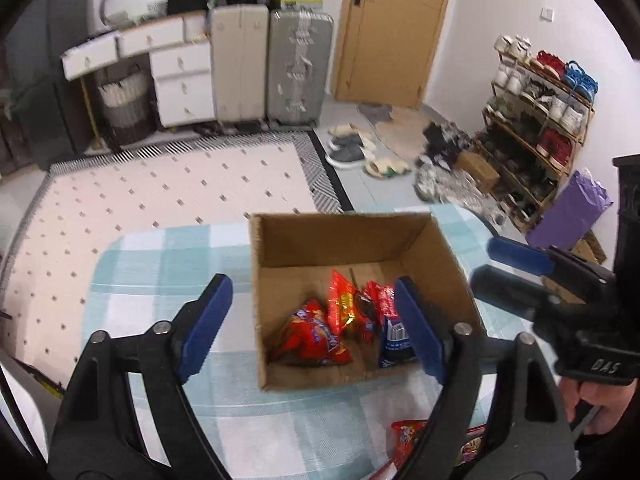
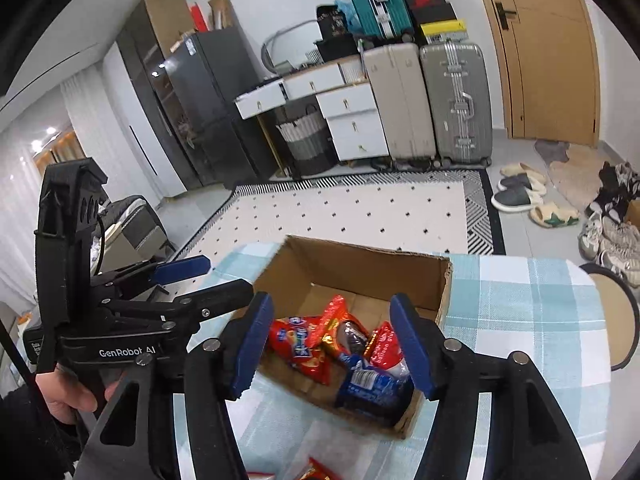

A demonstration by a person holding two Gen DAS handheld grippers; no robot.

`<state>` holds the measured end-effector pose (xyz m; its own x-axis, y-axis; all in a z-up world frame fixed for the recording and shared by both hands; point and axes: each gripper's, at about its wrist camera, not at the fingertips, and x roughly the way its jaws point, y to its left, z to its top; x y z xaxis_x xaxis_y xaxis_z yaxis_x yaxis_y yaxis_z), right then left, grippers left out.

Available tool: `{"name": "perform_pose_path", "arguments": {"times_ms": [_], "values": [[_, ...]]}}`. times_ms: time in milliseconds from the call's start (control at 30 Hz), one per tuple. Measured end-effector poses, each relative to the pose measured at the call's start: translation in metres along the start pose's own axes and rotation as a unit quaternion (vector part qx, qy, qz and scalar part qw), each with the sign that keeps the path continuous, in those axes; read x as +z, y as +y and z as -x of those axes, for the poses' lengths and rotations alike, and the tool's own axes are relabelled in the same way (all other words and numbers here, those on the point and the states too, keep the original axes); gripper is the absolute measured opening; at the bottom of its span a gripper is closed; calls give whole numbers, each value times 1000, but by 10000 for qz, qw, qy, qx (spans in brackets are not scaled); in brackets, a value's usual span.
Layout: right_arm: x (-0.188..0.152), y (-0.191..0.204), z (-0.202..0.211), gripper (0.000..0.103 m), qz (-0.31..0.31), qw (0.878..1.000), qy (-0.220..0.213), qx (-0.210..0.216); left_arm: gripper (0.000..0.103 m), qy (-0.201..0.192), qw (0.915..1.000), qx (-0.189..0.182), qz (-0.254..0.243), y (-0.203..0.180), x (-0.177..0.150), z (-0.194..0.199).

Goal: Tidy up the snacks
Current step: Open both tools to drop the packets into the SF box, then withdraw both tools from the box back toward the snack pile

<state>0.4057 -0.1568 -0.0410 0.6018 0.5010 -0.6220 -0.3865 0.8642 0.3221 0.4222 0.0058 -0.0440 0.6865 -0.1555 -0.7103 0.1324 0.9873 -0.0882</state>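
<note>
Checked cloth in pale blue and white (image 1: 168, 264) is covering the table on which the cardboard box (image 1: 340, 240) is standing with its top open. Behind it, a dotted rug is lying on the floor, with two upright suitcases (image 2: 428, 100) standing beside a white drawer unit, and a shoe rack (image 1: 536, 120) is standing near the wooden door.

Inside the box, several snack packets are lying in a loose pile:
- a red packet (image 1: 316, 332) with a blue label, at the left;
- a red and yellow packet (image 1: 342, 300), leaning in the middle;
- a red packet (image 2: 386, 346) carrying white lettering that is reading "balloon";
- a blue packet (image 2: 372, 390) with a barcode panel, nearest the front wall.

Further red packets (image 1: 408, 436) are lying on the cloth outside the box, close to the cameras; their print is too blurred to read.

The left gripper (image 1: 316, 324) is hovering above the front of the box with its blue pads spread wide and nothing between them. Its body is bearing the marking "GenRobot AI", seen from the right wrist view. The right gripper (image 2: 332, 344) is hovering over the packets with its pads apart, touching none of them. Its housing is showing the letters "DAS" in the left wrist view. A hand (image 2: 68, 396) is gripping the left handle.
</note>
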Motion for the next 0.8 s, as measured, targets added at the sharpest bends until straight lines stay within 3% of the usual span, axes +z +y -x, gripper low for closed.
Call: {"name": "perform_pose_path", "arguments": {"times_ms": [167, 300, 467, 533, 633, 800], "values": [[-3, 16, 32, 71, 26, 9997, -246, 82, 84, -295, 9993, 246, -43, -1, -3, 45], [-9, 28, 61, 72, 21, 9990, -416, 145, 85, -495, 9985, 253, 1, -3, -7, 80], [-21, 45, 97, 82, 115, 9975, -678, 173, 85, -818, 9960, 316, -195, -17, -22, 128], [-27, 52, 110, 85, 184, 9969, -745, 183, 89, -914, 9952, 297, -197, -21, -30, 148], [-39, 65, 130, 85, 339, 9954, -880, 189, 102, -1066, 9938, 292, -91, -27, -45, 177], [-65, 86, 167, 93, 565, 9910, -1195, 196, 102, -1312, 9908, 325, -111, -38, -75, 217]]}}
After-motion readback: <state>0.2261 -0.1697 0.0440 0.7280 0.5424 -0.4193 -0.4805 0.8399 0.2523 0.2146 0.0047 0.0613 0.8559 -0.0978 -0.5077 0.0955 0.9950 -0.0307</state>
